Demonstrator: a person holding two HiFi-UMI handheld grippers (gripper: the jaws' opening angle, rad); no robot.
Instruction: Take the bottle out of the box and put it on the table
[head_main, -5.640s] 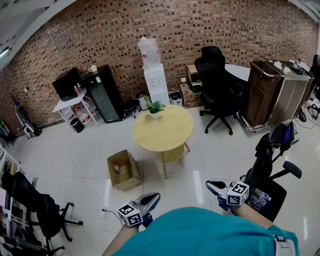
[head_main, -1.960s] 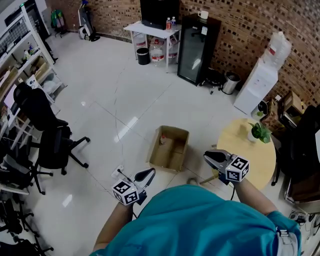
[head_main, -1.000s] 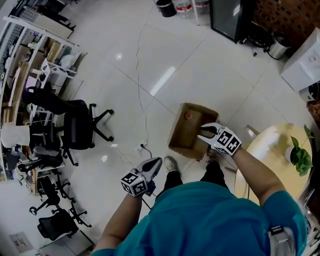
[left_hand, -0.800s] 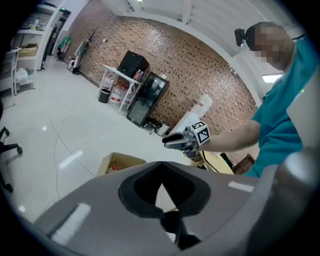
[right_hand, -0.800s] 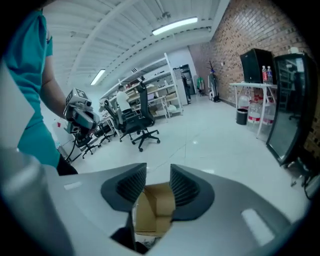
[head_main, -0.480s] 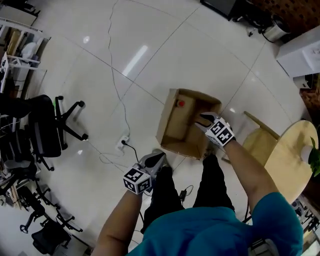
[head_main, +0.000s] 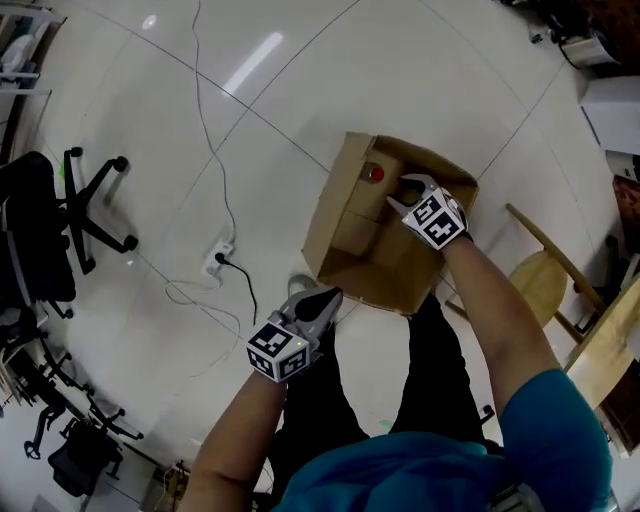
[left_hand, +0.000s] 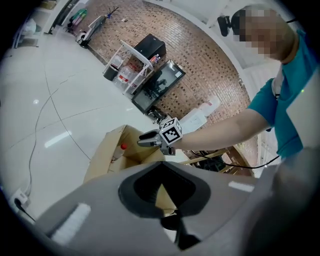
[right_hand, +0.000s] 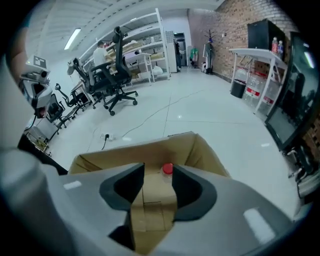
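Observation:
An open cardboard box (head_main: 345, 235) stands on the white floor. A clear bottle with a red cap (head_main: 375, 173) lies inside against its far wall; the cap also shows in the right gripper view (right_hand: 167, 169) and the left gripper view (left_hand: 123, 146). My right gripper (head_main: 405, 192) is inside the box's open top, just right of the cap. Its jaws have just been opening and stand open with nothing between them. My left gripper (head_main: 322, 300) hangs outside the box's near left corner, its fingers together and empty.
A power strip with trailing cable (head_main: 217, 262) lies on the floor left of the box. A black office chair (head_main: 45, 215) stands at far left. A wooden table's legs (head_main: 548, 275) rise just right of the box. The person's legs (head_main: 440, 380) stand by the near wall.
Both grippers have sunk toward the floor. The right one went from above the box's right rim down into it, beside the bottle's cap. The left one came closer to the box's corner.

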